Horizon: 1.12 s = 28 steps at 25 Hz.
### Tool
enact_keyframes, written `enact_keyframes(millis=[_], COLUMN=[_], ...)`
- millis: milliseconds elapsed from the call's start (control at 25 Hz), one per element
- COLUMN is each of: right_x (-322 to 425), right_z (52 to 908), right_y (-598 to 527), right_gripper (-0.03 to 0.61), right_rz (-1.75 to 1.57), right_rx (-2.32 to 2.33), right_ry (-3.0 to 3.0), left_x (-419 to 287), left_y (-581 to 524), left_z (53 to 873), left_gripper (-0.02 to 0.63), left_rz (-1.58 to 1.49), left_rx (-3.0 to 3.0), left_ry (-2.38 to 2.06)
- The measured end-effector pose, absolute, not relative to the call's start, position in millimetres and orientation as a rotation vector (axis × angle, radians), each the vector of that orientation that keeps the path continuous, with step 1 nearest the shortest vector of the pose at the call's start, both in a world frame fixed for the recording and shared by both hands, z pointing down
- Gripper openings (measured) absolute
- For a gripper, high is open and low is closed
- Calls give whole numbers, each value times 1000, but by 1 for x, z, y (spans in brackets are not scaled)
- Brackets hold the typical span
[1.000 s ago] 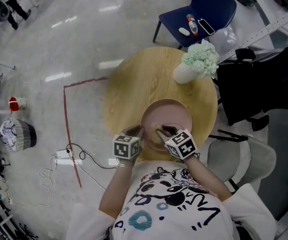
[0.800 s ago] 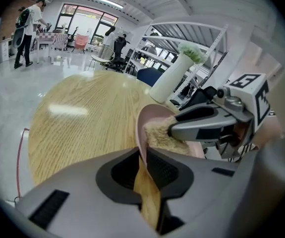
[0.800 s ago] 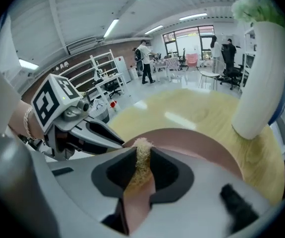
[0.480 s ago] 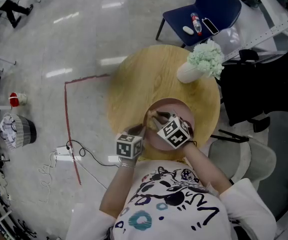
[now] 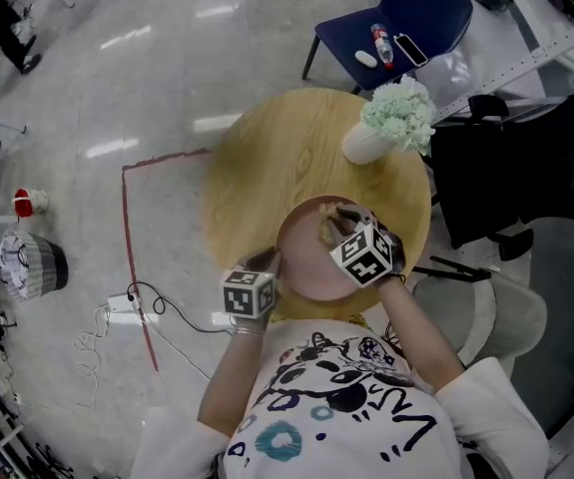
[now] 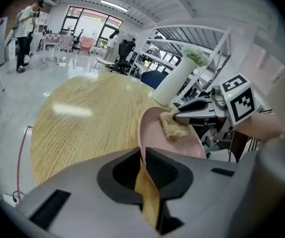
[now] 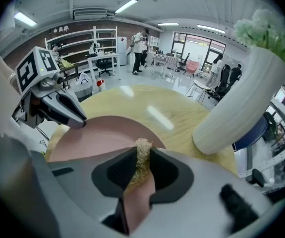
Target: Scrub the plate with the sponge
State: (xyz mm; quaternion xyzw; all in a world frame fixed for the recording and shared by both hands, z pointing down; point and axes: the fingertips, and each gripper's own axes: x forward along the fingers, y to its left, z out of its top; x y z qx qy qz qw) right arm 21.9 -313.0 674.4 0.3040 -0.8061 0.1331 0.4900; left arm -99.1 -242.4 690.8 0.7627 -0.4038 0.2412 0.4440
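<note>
A pink plate [image 5: 311, 262] lies at the near edge of the round wooden table [image 5: 257, 168]. My left gripper [image 5: 270, 260] holds the plate's near-left rim [image 6: 143, 152]; its jaws are closing, with the rim pressed between the pads. A tan sponge [image 7: 142, 157] is clamped in my right gripper [image 5: 334, 220], which is shut on it. The sponge [image 6: 173, 126] rests against the far part of the plate's [image 6: 182, 145] inner face. In the right gripper view the plate [image 7: 97, 133] spreads out below the jaws, with the left gripper [image 7: 73, 115] at its left rim.
A white vase with pale green flowers [image 5: 386, 123] stands on the table just beyond the plate, close to the right gripper [image 7: 236, 98]. A blue chair [image 5: 416, 13] carrying small items stands behind the table. A grey chair [image 5: 491, 312] is at the right, and cables [image 5: 137, 307] lie on the floor at the left.
My right gripper has carried the sponge from the near part of the plate across to its far side. The left gripper has stayed on the rim.
</note>
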Motion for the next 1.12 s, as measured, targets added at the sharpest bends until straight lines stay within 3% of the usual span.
enact_keyframes(millis=[400, 680, 1120], right_x=[65, 6, -66], right_z=[676, 672, 679], right_y=[-219, -172, -218], right_gripper=[91, 91, 91], right_rz=[378, 554, 439], right_rx=[614, 482, 454], right_ry=[-1839, -1987, -2077], left_x=[-100, -98, -95], left_y=[-243, -241, -233], left_z=[690, 690, 690], left_gripper=[37, 32, 31], left_rz=[599, 597, 581], left_rx=[1889, 1892, 1904], left_ry=[-1049, -1062, -1045])
